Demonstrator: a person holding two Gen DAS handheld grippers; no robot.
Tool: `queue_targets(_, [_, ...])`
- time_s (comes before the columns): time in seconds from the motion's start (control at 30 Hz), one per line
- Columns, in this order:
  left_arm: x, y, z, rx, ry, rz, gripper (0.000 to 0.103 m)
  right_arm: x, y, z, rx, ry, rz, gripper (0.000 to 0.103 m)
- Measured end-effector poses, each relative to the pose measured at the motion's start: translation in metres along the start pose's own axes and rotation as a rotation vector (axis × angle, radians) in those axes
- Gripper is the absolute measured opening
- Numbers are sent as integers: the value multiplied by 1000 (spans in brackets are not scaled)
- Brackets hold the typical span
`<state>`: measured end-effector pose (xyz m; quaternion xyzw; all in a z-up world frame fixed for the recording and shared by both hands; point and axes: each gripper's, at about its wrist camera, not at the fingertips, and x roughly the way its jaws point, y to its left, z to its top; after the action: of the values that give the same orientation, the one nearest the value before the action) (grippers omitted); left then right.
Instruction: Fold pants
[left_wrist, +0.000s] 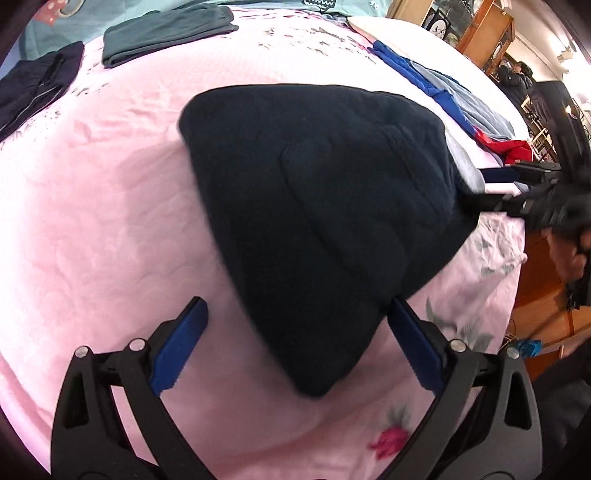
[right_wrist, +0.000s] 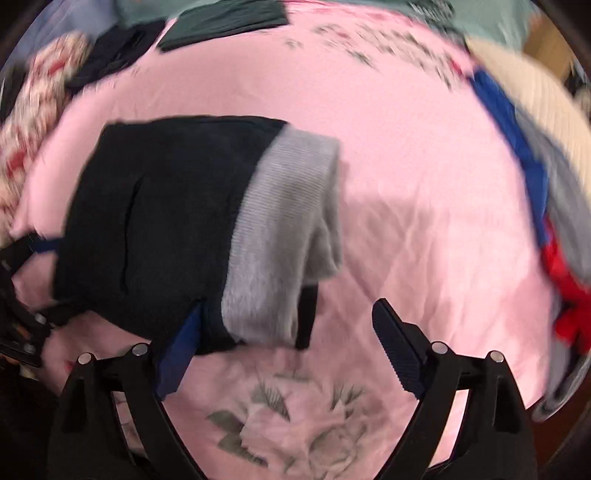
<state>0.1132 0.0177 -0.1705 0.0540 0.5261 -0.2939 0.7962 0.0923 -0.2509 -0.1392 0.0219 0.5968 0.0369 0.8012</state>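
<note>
Dark navy knit pants (left_wrist: 317, 206), folded into a compact bundle, lie on the pink quilted floral bedspread (left_wrist: 92, 221), about mid-bed. Grey ribbed waistband (right_wrist: 284, 236) shows at one end of the bundle in the right wrist view; its fuzzy grey lining is turned outward there.

Left gripper (left_wrist: 295, 343): blue-padded jaws spread wide, nothing between them. Near end of the bundle sits between the fingertips; can't tell whether the right pad touches the fabric.

Right gripper (right_wrist: 291, 332): jaws also spread wide. Left pad sits at or under the bundle's near edge by the waistband; contact unclear, frame is motion-blurred. Not clamped on anything.

Each gripper appears in the other's view, at opposite ends of the bundle.

Others on the bed:
- folded grey-green garment (left_wrist: 166, 33), far side
- dark navy garment with a zipper (left_wrist: 33, 88), far left
- blue, grey and red clothing pile (left_wrist: 465, 107) along the right edge
- cream ribbed pillow (right_wrist: 535, 107) beyond that pile
- red-and-white patterned cloth (right_wrist: 40, 110), left in the right wrist view, blurred
</note>
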Motion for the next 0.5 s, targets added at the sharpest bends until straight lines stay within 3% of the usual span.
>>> queue_targets(0.07, [-19, 7, -4, 2, -34, 29, 99, -24, -6, 2, 55, -51, 58, 83])
queue_targets(0.2, [-51, 17, 2, -42, -105, 31, 99, -62, 20, 19, -63, -195, 105, 77])
queue_targets(0.27, [-60, 13, 14, -58, -147, 14, 98, -66, 34, 31, -123, -223, 159, 67])
queue_targets(0.33, [-63, 3, 27, -57, -190, -11, 98, -60, 41, 39, -150, -220, 211, 66])
queue_targets(0.4, [-49, -8, 39, -61, -182, -27, 98, -40, 42, 43, -175, -179, 229, 65])
queue_targets(0.43, [-39, -12, 42, -68, -159, -29, 98, -23, 38, 44, -177, -125, 207, 65])
queue_targets(0.5, [-4, -13, 38, -91, -37, 40, 99, 4, 26, 45, -170, -32, 140, 65])
